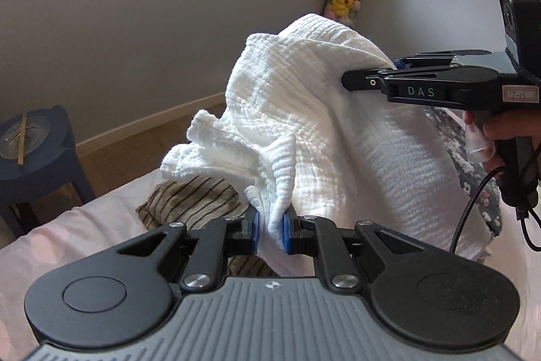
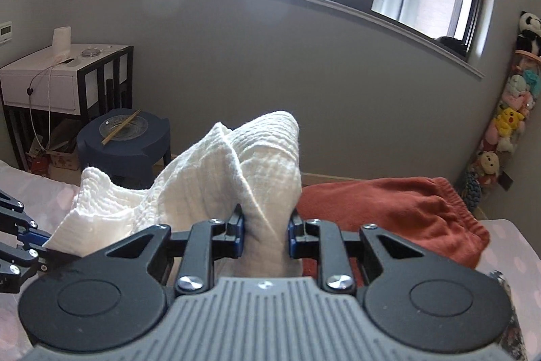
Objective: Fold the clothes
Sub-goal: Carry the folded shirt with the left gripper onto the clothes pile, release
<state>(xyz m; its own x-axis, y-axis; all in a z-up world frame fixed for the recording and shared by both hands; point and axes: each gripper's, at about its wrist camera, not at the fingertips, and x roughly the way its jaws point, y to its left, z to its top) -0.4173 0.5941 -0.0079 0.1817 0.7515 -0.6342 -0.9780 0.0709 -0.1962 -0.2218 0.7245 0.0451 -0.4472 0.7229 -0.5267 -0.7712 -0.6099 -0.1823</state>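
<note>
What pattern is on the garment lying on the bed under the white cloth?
Dark stripes on a beige-brown garment; it shows best in the left wrist view.

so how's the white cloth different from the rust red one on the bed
The white cloth is held up off the bed by the left claw and right claw; the rust red cloth lies bunched on the bed, untouched. The white cloth has a crinkled, ribbed weave; the rust red one looks smoother, with a gathered elastic edge. Neither is folded yet.
</note>
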